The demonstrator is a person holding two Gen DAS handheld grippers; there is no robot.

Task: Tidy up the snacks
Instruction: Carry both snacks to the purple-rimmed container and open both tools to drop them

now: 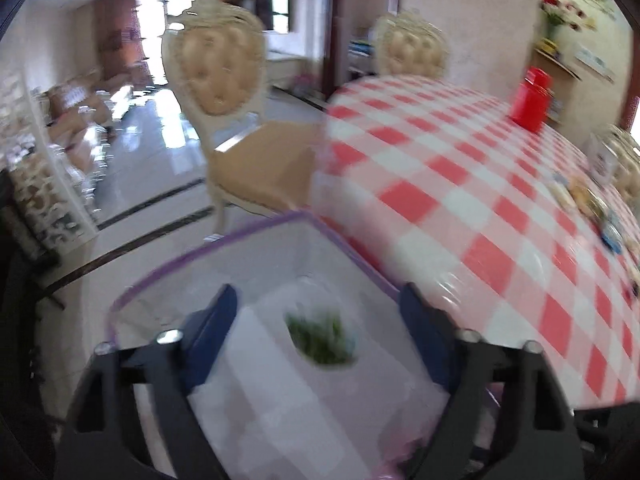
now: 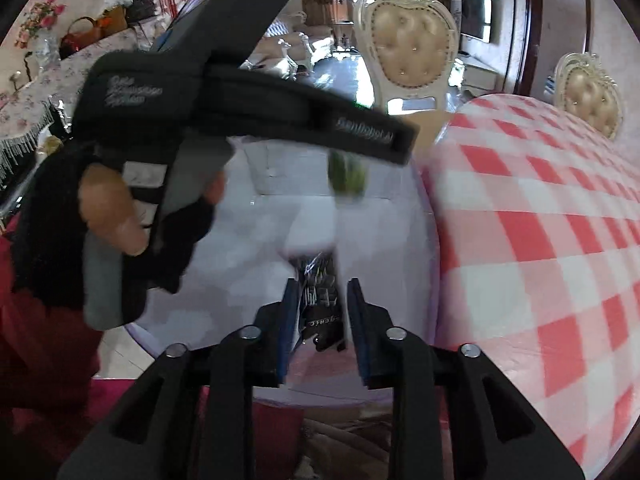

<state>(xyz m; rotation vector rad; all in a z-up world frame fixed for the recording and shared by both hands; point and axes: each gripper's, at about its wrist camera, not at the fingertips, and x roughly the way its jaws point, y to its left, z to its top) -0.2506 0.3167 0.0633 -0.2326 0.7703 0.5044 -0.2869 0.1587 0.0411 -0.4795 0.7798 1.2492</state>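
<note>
A clear bin with a purple rim (image 1: 256, 229) stands just off the table's edge. In the left wrist view my left gripper (image 1: 318, 320) hangs over it, open wide. A white packet with a green picture (image 1: 320, 338) lies loose between its blue pads (image 1: 216, 328), blurred, with neither pad pressing on it. In the right wrist view my right gripper (image 2: 320, 312) points into the same bin (image 2: 240, 272). Its jaws stand slightly apart around a dark snack packet (image 2: 320, 300) with no firm pinch visible. The white packet (image 2: 344, 176) shows further in, under the left tool held by a gloved hand (image 2: 112, 216).
The red-and-white checked tablecloth (image 1: 460, 184) covers the table to the right of the bin. A red canister (image 1: 532, 100) stands at its far side and several snack packets (image 1: 588, 200) lie near the right edge. Cream padded chairs (image 1: 216, 76) stand beyond, on a shiny tiled floor.
</note>
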